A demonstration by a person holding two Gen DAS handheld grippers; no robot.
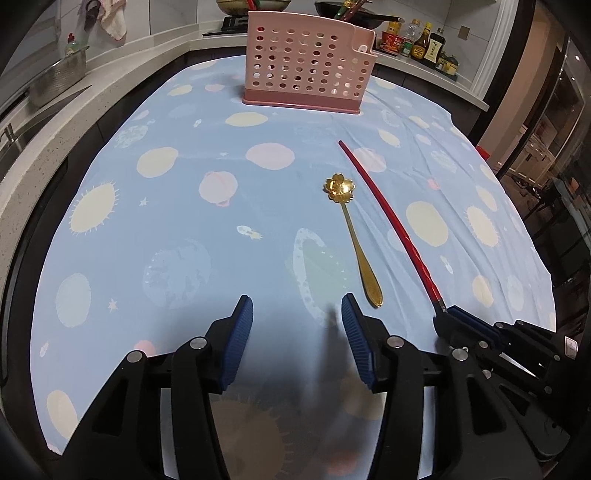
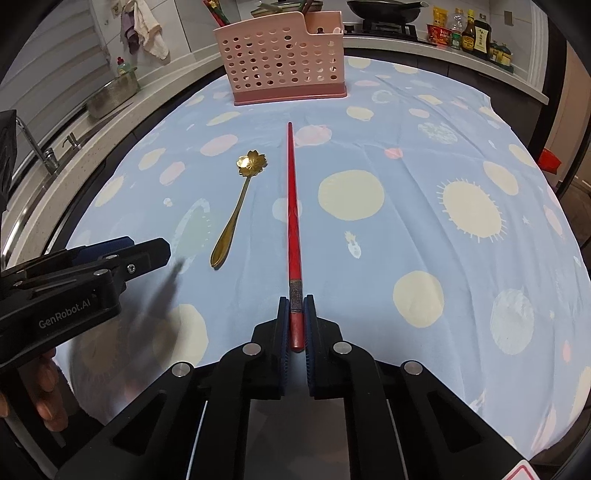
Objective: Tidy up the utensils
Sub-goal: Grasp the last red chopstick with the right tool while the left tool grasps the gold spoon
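A red chopstick (image 2: 293, 206) lies on the blue patterned cloth (image 2: 424, 229), pointing at the pink perforated utensil basket (image 2: 284, 62). My right gripper (image 2: 296, 306) is shut on the chopstick's near end. In the left wrist view the chopstick (image 1: 388, 218) runs to the right gripper (image 1: 448, 314) at lower right. A gold flower-bowl spoon (image 1: 352, 236) lies just left of the chopstick, also seen in the right wrist view (image 2: 236, 206). My left gripper (image 1: 297, 306) is open and empty, just short of the spoon's handle end; it shows at the left of the right wrist view (image 2: 147, 247).
The basket (image 1: 306, 62) stands at the cloth's far edge. Behind it are a stove with pans (image 1: 354, 11) and sauce bottles (image 1: 421, 40). A counter with a sink and a metal colander (image 1: 55, 77) runs along the left.
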